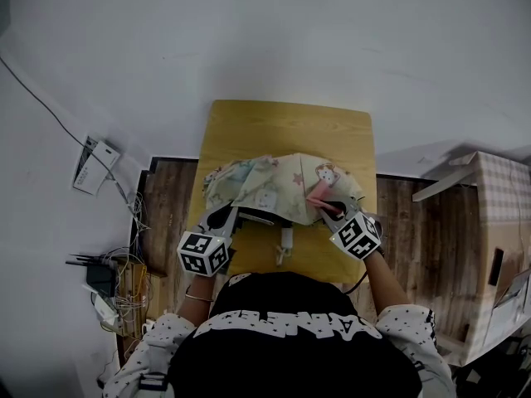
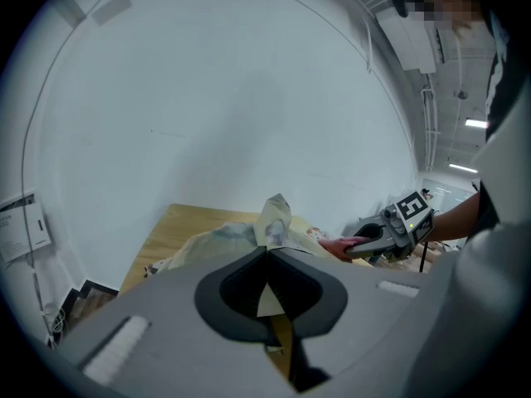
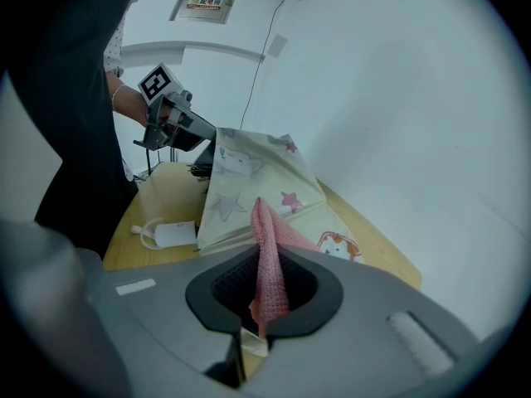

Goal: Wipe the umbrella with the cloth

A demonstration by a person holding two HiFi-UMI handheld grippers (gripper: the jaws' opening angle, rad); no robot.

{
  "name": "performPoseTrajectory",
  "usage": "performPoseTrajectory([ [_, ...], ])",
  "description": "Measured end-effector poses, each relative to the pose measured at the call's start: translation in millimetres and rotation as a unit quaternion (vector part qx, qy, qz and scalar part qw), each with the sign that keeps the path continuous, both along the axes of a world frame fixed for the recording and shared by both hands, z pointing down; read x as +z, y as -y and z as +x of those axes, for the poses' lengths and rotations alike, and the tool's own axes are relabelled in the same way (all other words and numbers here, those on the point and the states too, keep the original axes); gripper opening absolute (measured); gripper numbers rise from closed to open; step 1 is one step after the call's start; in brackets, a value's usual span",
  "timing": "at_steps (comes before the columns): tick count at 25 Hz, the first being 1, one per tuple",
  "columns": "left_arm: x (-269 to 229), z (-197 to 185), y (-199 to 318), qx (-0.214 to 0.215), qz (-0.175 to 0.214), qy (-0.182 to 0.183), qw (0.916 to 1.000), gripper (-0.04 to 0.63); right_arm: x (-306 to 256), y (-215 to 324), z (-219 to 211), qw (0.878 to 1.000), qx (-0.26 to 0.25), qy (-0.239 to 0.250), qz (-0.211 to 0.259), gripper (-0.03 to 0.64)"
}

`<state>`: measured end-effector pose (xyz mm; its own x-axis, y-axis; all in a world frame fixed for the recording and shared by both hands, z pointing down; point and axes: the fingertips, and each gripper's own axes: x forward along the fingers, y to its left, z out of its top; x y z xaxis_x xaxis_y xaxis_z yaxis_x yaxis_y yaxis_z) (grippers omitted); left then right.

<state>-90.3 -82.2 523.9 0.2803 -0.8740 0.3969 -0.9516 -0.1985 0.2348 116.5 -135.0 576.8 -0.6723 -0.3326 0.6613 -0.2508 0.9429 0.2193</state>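
Pinching cloth (image 3: pixel 265 237), right gripper (image 1: pixel 329 210) against umbrella (image 1: pixel 265 181)

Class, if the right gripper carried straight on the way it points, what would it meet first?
Probably the umbrella, its star-printed canopy just beyond the pink cloth clamped in the right gripper; depth is unclear.

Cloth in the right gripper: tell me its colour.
The cloth is pink, seen best in the right gripper view.

Bare workroom: a small wooden surface (image 1: pixel 286 127) is standing against a white wall (image 1: pixel 249 31), tangled cables (image 1: pixel 124 293) lying left of it, a cardboard box (image 1: pixel 498 222) sitting right of it.
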Motion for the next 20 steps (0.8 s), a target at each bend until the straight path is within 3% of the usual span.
performPoseTrajectory([
  [15,-8.5,10.3,-8.5,0.025,0.024,-0.020,0.9992,0.002,-9.3,-17.9,-1.6,1.000,0.009,0.021,-0.009,0.035],
  [20,-11.7,3.9,-15.3,0.020,0.029,-0.021,0.9992,0.003,-16.2,-14.2,-2.5,0.997,0.044,0.056,-0.029,0.035],
])
